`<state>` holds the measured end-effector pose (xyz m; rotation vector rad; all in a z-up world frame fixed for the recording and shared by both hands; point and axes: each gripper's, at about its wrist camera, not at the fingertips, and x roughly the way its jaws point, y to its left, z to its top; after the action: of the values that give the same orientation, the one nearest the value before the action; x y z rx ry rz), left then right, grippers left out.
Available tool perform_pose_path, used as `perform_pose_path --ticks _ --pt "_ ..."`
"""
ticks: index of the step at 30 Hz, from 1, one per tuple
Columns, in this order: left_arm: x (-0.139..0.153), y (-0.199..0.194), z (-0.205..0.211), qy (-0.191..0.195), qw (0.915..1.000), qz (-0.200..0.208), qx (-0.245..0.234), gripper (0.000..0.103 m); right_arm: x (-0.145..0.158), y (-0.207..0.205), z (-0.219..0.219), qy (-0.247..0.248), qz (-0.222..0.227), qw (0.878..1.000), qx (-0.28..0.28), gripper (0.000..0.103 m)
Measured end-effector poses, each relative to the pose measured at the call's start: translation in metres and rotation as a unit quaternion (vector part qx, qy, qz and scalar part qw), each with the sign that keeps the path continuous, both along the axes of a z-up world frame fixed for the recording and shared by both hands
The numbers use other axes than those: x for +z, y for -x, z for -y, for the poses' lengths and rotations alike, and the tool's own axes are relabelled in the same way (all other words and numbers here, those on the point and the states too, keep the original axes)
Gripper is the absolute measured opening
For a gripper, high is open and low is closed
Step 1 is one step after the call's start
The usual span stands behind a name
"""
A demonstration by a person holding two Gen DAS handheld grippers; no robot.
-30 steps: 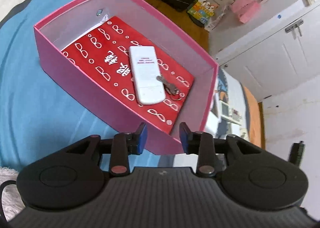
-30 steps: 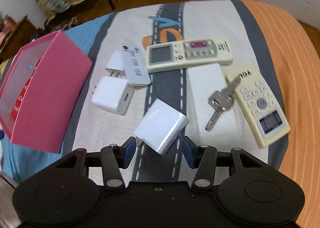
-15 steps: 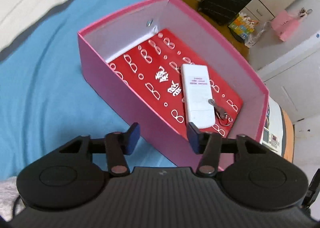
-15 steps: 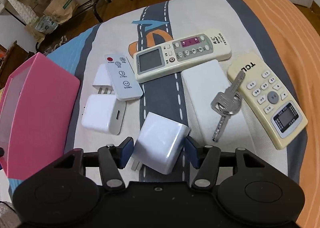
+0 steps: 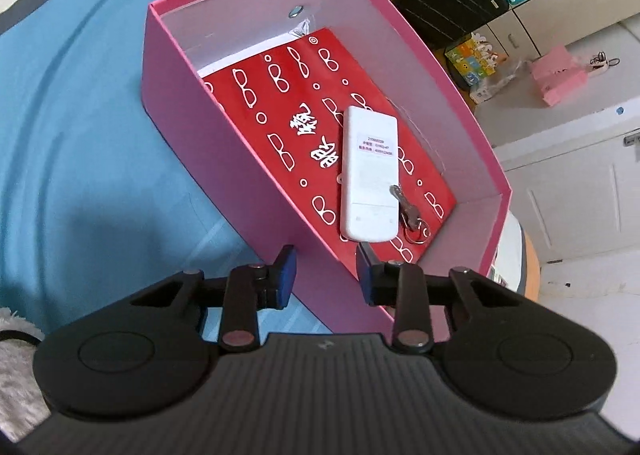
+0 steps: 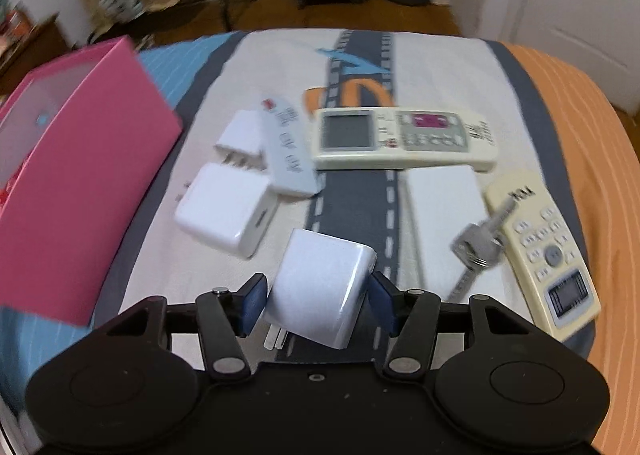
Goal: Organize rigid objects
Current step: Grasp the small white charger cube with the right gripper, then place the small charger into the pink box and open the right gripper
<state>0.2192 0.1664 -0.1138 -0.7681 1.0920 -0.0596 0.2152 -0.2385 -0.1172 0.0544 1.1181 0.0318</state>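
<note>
my right claw [image 6: 316, 305] straddles the white charger [image 6: 324, 287] on the bed beside the pink box [image 5: 280, 215], pads not clearly pressing; left claw [image 5: 326, 275], just narrowed, pinches the box's wall to steady it

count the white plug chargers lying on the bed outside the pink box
3. One charger sits between the right gripper fingers, one lies left of it near the pink box, and one lies further back, beside the small remote. Others may be hidden.
</note>
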Motion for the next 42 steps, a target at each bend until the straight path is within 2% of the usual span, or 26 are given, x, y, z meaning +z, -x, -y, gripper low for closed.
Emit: perform_pose_path --ticks 5,8,12,17,21,24,28,32,35,37,39,42 --pt "0.003 0.002 0.007 -0.007 1.0 0.004 -0.003 0.031 -0.002 0.0 -0.003 0.009 -0.002 1.0 -0.004 0.062" --pt "-0.003 0.002 0.01 0.046 0.9986 -0.011 -0.022 0.029 -0.006 -0.001 -0.001 0.002 -0.005 1.0 -0.018 0.062" --pt "0.006 0.006 0.024 0.001 0.9996 0.007 -0.026 0.028 -0.008 -0.004 0.003 0.003 -0.005 1.0 -0.022 0.059" --pt "0.006 0.005 0.023 0.003 0.9995 0.01 -0.031 0.029 -0.002 0.002 0.003 0.005 0.002 1.0 -0.02 0.059" --pt "0.008 0.003 0.023 -0.022 0.9982 0.017 -0.052 0.036 0.011 0.016 -0.006 0.001 0.02 1.0 -0.015 0.059" --pt "0.01 0.003 0.022 -0.045 0.9978 0.021 -0.045 0.037 0.021 0.028 -0.01 -0.015 0.038 0.999 -0.026 0.059" --pt "0.008 0.002 0.016 -0.033 0.9982 0.018 -0.047 0.037 0.038 0.043 -0.022 -0.034 0.069 0.997 -0.023 0.059" --pt "0.007 0.002 -0.002 -0.009 0.9995 0.011 -0.028 0.033 0.082 0.049 -0.04 -0.061 0.111 0.992 0.017 0.059" --pt "0.009 -0.001 -0.012 -0.016 0.9995 0.019 -0.018 0.03 0.124 0.043 -0.068 -0.072 0.148 0.983 0.086 0.059" --pt "0.007 -0.003 -0.016 -0.006 0.9996 0.018 -0.019 0.029 0.141 0.033 -0.094 -0.08 0.162 0.975 0.131 0.059" --pt "0.006 -0.004 -0.016 -0.002 0.9996 0.018 -0.021 0.028 0.146 0.017 -0.122 -0.082 0.158 0.969 0.171 0.059" --pt "0.004 -0.004 -0.016 0.003 0.9996 0.018 -0.022 0.029 0.136 -0.015 -0.161 -0.051 0.138 0.967 0.207 0.059"
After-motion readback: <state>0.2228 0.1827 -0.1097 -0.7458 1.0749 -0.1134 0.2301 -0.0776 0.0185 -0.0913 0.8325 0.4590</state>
